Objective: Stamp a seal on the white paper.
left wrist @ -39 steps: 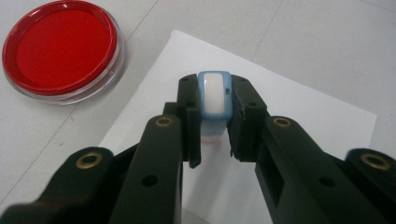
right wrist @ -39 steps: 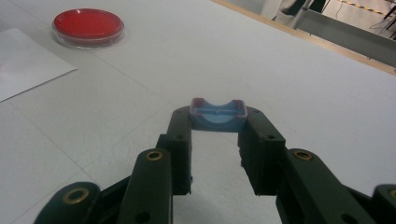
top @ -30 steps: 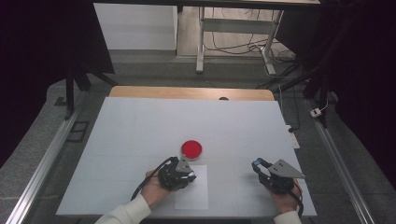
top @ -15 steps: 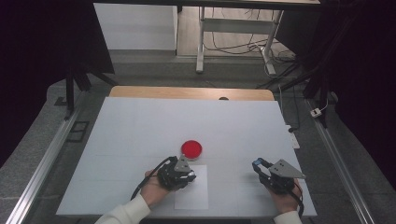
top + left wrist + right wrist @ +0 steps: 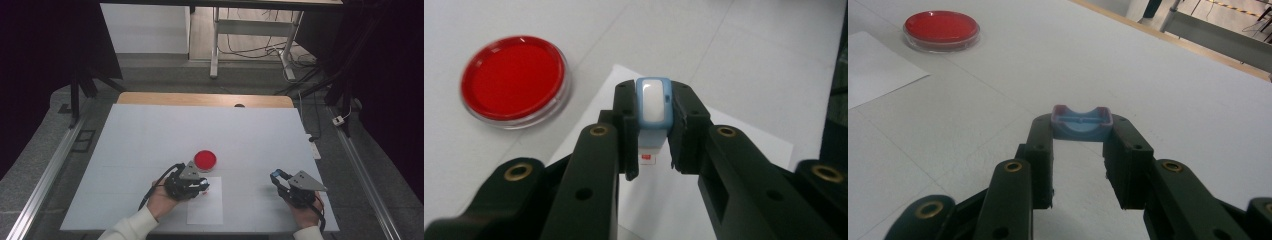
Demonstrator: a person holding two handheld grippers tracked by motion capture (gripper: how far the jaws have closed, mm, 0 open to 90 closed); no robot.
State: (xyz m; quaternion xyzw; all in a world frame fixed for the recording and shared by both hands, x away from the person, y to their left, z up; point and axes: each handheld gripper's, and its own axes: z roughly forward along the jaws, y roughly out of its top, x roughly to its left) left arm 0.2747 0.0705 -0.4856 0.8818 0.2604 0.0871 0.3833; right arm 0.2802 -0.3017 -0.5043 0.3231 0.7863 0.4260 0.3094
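My left gripper [image 5: 653, 125] is shut on a small blue stamp [image 5: 653, 102] with a white top, held over a white sheet of paper [image 5: 734, 165]. A round red ink dish [image 5: 514, 80] lies just beyond it on the left. In the high view the left gripper [image 5: 202, 186] sits at the sheet [image 5: 206, 210], with the red dish [image 5: 205, 160] right behind it. My right gripper [image 5: 1081, 130] is shut on a blue cap [image 5: 1081, 122], just above the table. In the high view the right gripper [image 5: 276, 176] rests near the front right.
The white tabletop [image 5: 150, 130] ends in a wooden strip [image 5: 200, 99] at the far side. Metal rails [image 5: 47, 172] run along both sides of the table. A table frame [image 5: 215, 45] and loose cables stand on the floor beyond.
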